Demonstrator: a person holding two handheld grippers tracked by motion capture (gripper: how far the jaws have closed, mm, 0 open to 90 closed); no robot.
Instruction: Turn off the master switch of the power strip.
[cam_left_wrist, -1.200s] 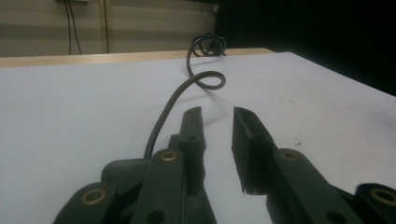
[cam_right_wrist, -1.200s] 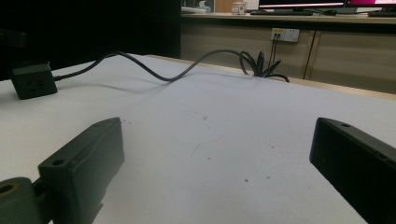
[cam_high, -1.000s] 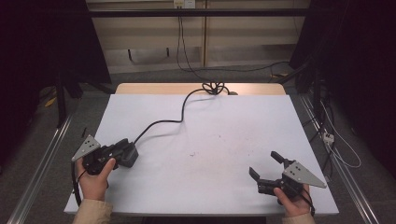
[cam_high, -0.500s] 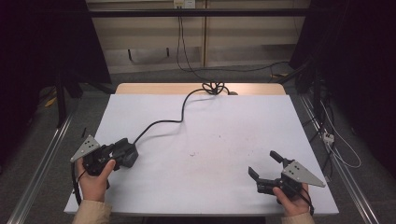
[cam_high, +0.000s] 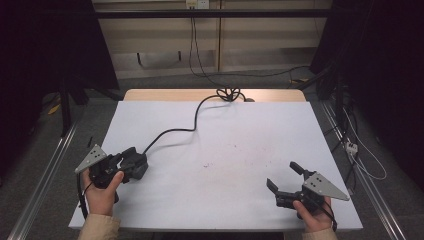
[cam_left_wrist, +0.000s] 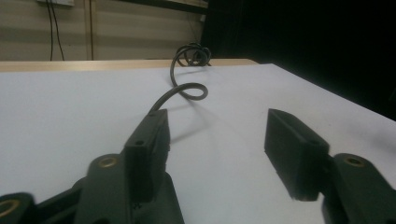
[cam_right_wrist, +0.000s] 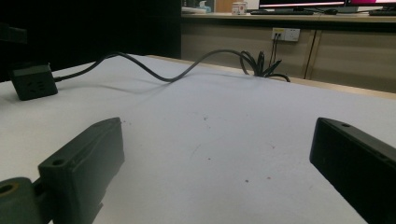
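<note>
Power socket block (cam_high: 134, 165) at tabletop (cam_high: 240, 150) eight o'clock: left gripper (cam_high: 131, 161) jaws just opened, releasing it; right gripper (cam_high: 284, 176) open, empty.

From above you get a dim, soft picture: the white tabletop (cam_high: 235, 150) is the one evenly lit area, and the room falls to near black at both sides. Nothing glares. The cable (cam_high: 172, 131) throws a faint shadow beside itself. Through the left gripper view, your near jaws are blurred and dark while the far cable coil stays fairly sharp. The right gripper view is grainy, with softly blurred jaws and a brighter back wall.
</note>
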